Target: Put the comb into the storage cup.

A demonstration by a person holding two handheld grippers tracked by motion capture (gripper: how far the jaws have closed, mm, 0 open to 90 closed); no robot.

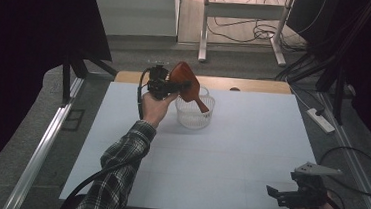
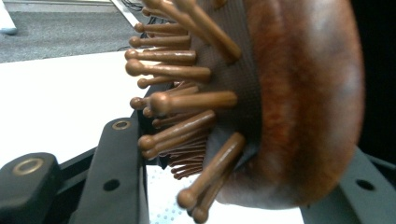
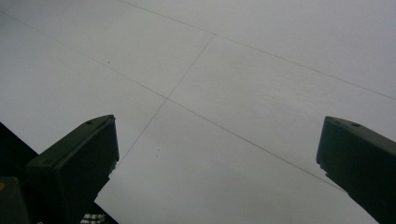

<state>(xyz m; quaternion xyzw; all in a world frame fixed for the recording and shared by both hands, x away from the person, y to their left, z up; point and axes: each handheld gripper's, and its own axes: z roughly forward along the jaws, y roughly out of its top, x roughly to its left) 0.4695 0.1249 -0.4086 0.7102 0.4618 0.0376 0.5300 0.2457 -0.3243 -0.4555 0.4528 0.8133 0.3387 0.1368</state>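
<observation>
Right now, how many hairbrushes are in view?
1. The wooden hairbrush is clamped by its head in the left hand-held gripper, handle dipping into the white basket. None elsewhere on the table.

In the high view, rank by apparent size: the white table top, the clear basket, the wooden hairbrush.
1. white table top, by far the largest.
2. clear basket and wooden hairbrush: look about alike, and the brush is raised nearer the camera, so unranked.

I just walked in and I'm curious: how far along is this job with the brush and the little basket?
Done: the left tool has gripped the brown wooden paddle hairbrush by its head. In hand: it holds the brush tilted, handle pointing down into the white mesh basket. Left: letting go so the brush rests inside. The right tool waits open near the table's front edge.
</observation>
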